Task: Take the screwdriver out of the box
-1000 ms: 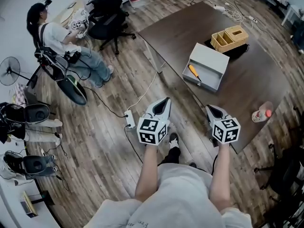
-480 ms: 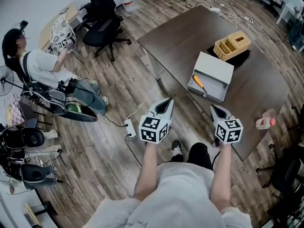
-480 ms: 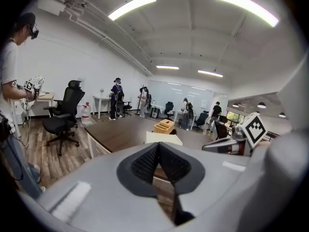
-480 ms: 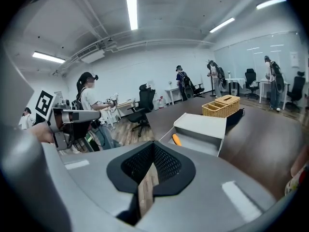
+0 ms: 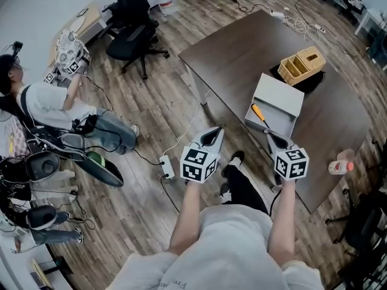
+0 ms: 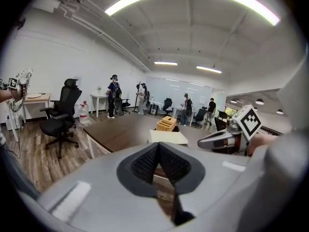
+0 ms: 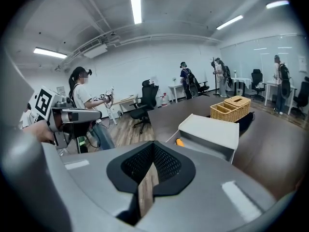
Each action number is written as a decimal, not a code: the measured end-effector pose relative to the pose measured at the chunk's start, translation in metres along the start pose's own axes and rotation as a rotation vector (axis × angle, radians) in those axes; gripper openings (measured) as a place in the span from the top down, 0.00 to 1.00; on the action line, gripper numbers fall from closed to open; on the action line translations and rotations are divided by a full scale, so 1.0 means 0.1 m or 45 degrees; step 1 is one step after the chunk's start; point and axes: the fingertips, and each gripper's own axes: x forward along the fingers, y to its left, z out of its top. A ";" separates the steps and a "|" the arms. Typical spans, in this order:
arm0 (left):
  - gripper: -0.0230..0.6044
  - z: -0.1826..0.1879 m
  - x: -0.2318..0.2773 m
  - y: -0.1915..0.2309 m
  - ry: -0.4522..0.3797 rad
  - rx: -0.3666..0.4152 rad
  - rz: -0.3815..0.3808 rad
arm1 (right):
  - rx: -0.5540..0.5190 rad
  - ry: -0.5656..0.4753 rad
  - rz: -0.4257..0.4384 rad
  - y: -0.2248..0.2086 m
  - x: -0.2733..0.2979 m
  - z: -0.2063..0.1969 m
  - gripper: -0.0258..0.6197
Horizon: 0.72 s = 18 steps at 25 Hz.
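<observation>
Jaws of the left gripper (image 5: 213,133) are pressed together with nothing between them, just short of the table's (image 5: 242,47) near edge. The right gripper (image 5: 270,138) is likewise closed and empty, at that edge. Just ahead of it, the orange-handled screwdriver (image 5: 257,112) lies in the open grey box (image 5: 283,98), apart from both grippers.

A dark wooden table (image 5: 242,53) carries an open grey box (image 5: 279,95) near its front edge, a wicker basket (image 5: 302,64) behind, white cables (image 5: 296,18) at the far corner, and a small bottle (image 5: 340,162) at the right edge.
</observation>
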 end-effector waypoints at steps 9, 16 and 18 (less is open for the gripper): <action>0.88 0.10 0.59 0.27 0.056 0.019 -0.050 | -0.017 0.107 -0.033 -0.30 0.52 0.12 0.96; 0.88 0.18 1.15 0.35 0.100 0.033 -0.136 | 0.006 0.158 -0.078 -0.57 0.84 0.20 0.96; 0.88 0.19 1.32 0.41 0.117 0.034 -0.148 | 0.004 0.166 -0.078 -0.62 0.95 0.22 0.96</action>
